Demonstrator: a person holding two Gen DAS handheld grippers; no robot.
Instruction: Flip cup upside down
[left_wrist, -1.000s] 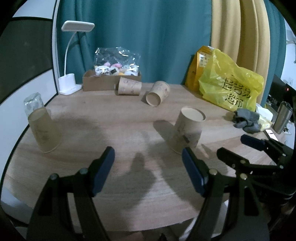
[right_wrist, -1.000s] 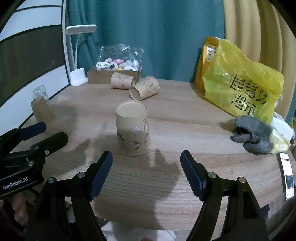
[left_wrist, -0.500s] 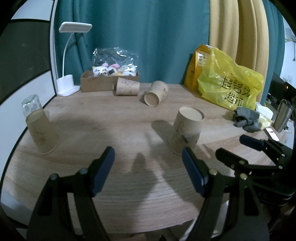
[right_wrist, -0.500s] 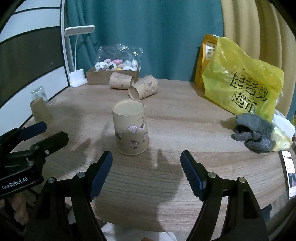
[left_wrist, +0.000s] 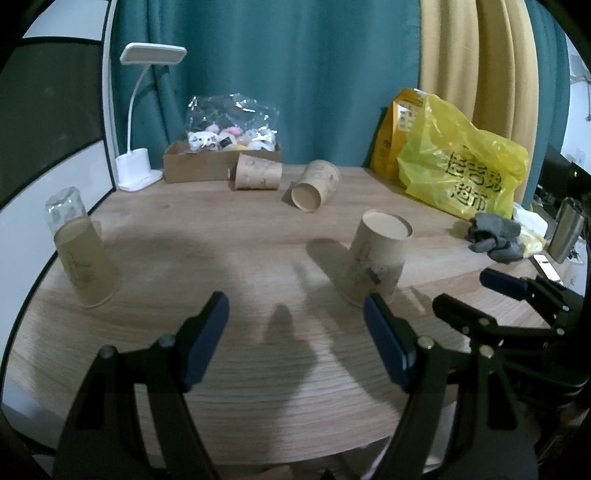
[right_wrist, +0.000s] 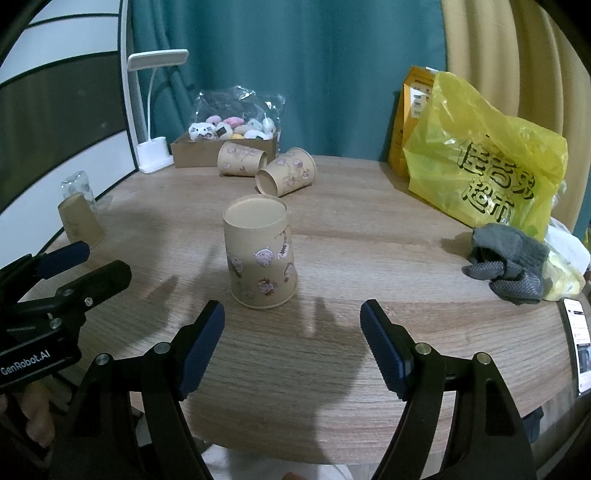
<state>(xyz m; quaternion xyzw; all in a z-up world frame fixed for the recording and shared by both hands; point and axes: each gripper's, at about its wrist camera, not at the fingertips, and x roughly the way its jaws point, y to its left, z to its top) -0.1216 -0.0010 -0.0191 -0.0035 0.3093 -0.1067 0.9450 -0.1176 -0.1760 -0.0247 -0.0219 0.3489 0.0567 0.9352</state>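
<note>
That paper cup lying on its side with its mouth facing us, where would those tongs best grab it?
Grip the tipped-over brown paper cup across its round wall near the middle, coming from above with one finger on each side. It lies on the wooden table, so its open mouth and base face sideways; the curved sides are free. The right tongs are open and look nearer.

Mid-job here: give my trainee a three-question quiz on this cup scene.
1. True or false: the right gripper is shut on the centre cup.
2. How many paper cups lie on their sides by the cardboard box?
3. The centre cup rests with which end on the table: A) wide rim, B) narrow base?

Key: 1 false, both grippers are open and apart from it. 2 two. 3 A, it is already upside down.
</note>
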